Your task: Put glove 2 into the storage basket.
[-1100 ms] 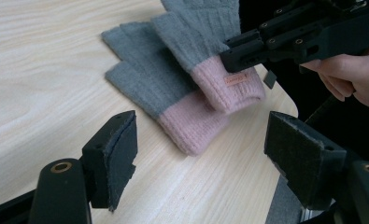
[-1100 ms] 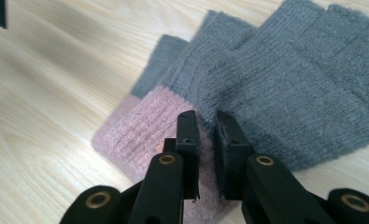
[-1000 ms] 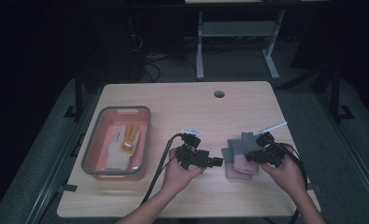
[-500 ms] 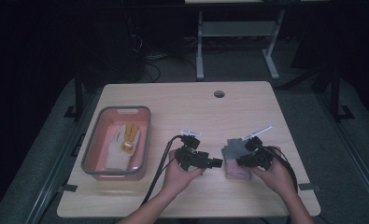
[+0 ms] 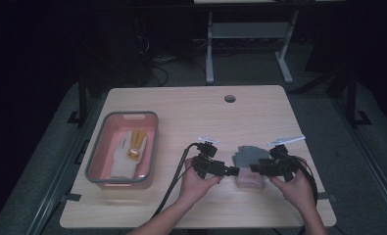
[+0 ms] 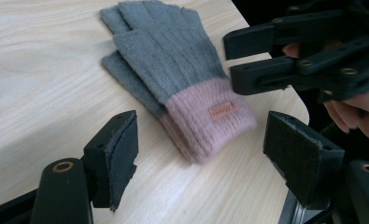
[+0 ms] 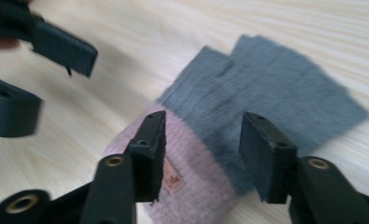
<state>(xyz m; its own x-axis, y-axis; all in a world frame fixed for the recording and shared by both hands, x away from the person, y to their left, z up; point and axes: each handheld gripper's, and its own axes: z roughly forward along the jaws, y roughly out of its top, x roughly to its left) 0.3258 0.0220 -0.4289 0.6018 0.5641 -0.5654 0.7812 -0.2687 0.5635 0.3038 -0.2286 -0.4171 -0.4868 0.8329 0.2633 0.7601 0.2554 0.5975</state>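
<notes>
Tub [image 5: 96,147]: grey-rimmed, pink inside, at the table's 9 o'clock side, well apart from both hands.
Tub contents: a white glove [image 5: 124,154] lying flat, with a yellow-orange piece [image 5: 136,145] on it near the 1 o'clock corner; what that piece is cannot be told.
Left gripper [image 5: 234,171]: jaws apart and empty, pointing toward 3 o'clock at the cuff; in the left gripper view the pads stand wide on either side of the pink end, not touching it.
Knit gloves [image 6: 173,65]: a stacked pair, grey hand and pink ribbed cuff [image 6: 205,119] with a small sewn label [image 6: 222,110]; they lie flat on the table [image 5: 181,112] between the two grippers, at about 5 o'clock from the table's centre.
Handling: likely light, soft and limp, will sag and fold when lifted; fuzzy knit should grip well on the pads, no risk of breakage.
Where to hold: probably the thick cuff, pinching both layers so the pair stays together.
Right gripper [image 5: 253,168]: jaws have just been opening and stand apart over the cuff, pointing toward 9 o'clock; in the right gripper view the glove lies beneath the gap, pads not pressing it.
</notes>
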